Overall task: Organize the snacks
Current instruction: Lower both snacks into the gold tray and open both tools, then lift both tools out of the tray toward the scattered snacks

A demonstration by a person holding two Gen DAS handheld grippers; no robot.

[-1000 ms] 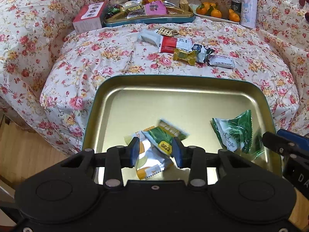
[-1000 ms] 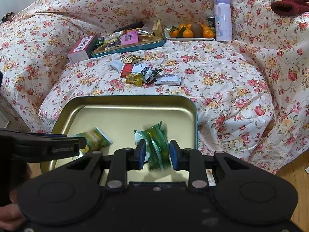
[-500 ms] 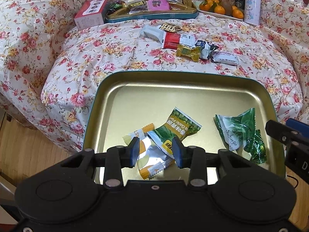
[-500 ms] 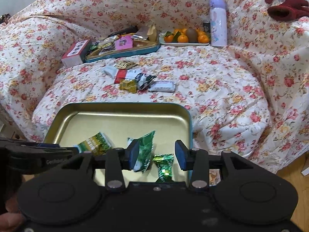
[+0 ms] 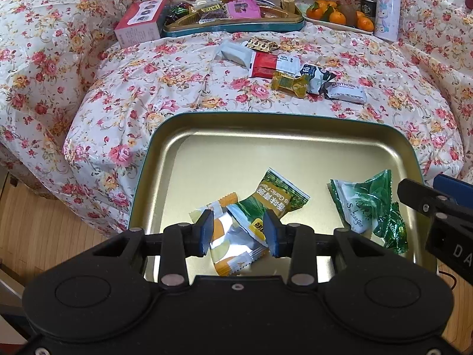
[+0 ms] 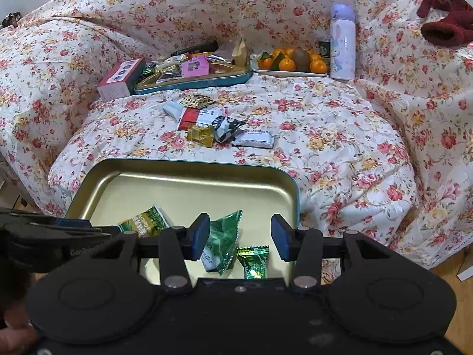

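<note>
A gold tray with a teal rim [image 5: 266, 116] [image 6: 192, 183] lies nearest me on the flowered cover. My left gripper [image 5: 239, 230] hangs open over the tray. Beneath it, lying loose, are an orange-and-silver packet [image 5: 233, 248] and a green garlic packet [image 5: 275, 198]. My right gripper [image 6: 240, 235] is over the tray's right part and its jaws are opening. They touch nothing. A white-and-green packet [image 6: 221, 242] and a small green candy [image 6: 254, 261] lie on the tray below them. Several loose snacks [image 5: 272, 65] [image 6: 201, 118] lie on the cover beyond the tray.
At the back stands a second teal tin [image 5: 233, 26] full of snacks, with a pink box [image 5: 139, 23] to its left. A plate of oranges [image 5: 337, 19] and a pale bottle [image 5: 388, 6] stand to its right. Wooden floor [image 5: 44, 222] shows at the left.
My right jaws have spread, and the two green packets that were between them now lie in the tray. The green garlic packet has settled on the tray under my left gripper.
</note>
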